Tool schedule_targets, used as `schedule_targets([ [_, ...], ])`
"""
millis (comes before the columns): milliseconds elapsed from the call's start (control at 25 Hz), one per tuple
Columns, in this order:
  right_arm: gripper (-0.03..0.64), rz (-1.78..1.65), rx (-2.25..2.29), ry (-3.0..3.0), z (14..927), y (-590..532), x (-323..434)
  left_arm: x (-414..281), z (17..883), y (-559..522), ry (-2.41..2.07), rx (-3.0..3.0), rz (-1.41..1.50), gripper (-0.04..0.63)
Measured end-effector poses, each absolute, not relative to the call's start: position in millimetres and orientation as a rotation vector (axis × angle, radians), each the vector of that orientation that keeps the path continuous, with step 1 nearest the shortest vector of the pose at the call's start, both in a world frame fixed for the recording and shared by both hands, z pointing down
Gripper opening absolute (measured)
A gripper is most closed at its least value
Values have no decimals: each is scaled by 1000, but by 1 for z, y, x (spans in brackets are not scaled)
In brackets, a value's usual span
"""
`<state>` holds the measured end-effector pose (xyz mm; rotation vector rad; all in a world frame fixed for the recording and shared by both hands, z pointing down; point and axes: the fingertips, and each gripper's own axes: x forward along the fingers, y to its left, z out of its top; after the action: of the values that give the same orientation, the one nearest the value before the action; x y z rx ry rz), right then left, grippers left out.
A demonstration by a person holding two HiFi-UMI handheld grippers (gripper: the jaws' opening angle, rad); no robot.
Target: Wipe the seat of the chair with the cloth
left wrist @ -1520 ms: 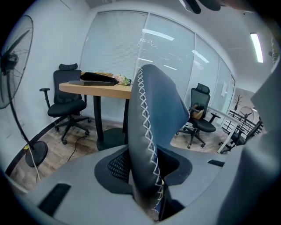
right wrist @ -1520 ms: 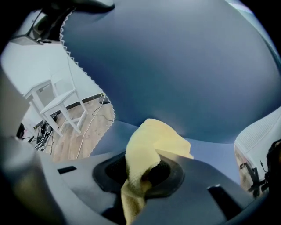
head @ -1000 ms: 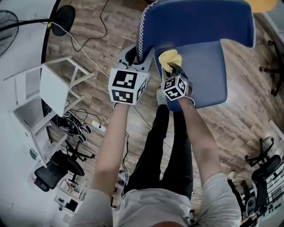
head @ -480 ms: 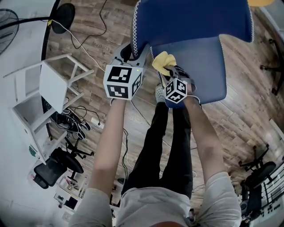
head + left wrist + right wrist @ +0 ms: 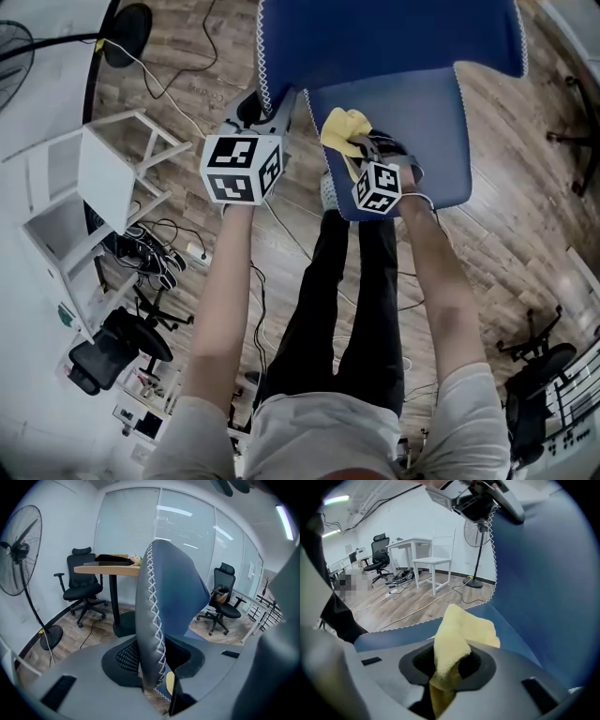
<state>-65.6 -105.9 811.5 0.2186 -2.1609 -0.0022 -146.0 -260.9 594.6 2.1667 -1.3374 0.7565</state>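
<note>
Right gripper view | right hand-held gripper clamps yellow cloth | chair blue, white-stitched

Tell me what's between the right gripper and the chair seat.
The yellow cloth, pinched by the right gripper, spreads over the seat; the right gripper view shows it.
</note>
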Motion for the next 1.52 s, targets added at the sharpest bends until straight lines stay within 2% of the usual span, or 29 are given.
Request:
schedule_targets([
  [1520,84,6,368,-2105,820,-139,118,-157,596,-264,-1520,2036,781,132],
])
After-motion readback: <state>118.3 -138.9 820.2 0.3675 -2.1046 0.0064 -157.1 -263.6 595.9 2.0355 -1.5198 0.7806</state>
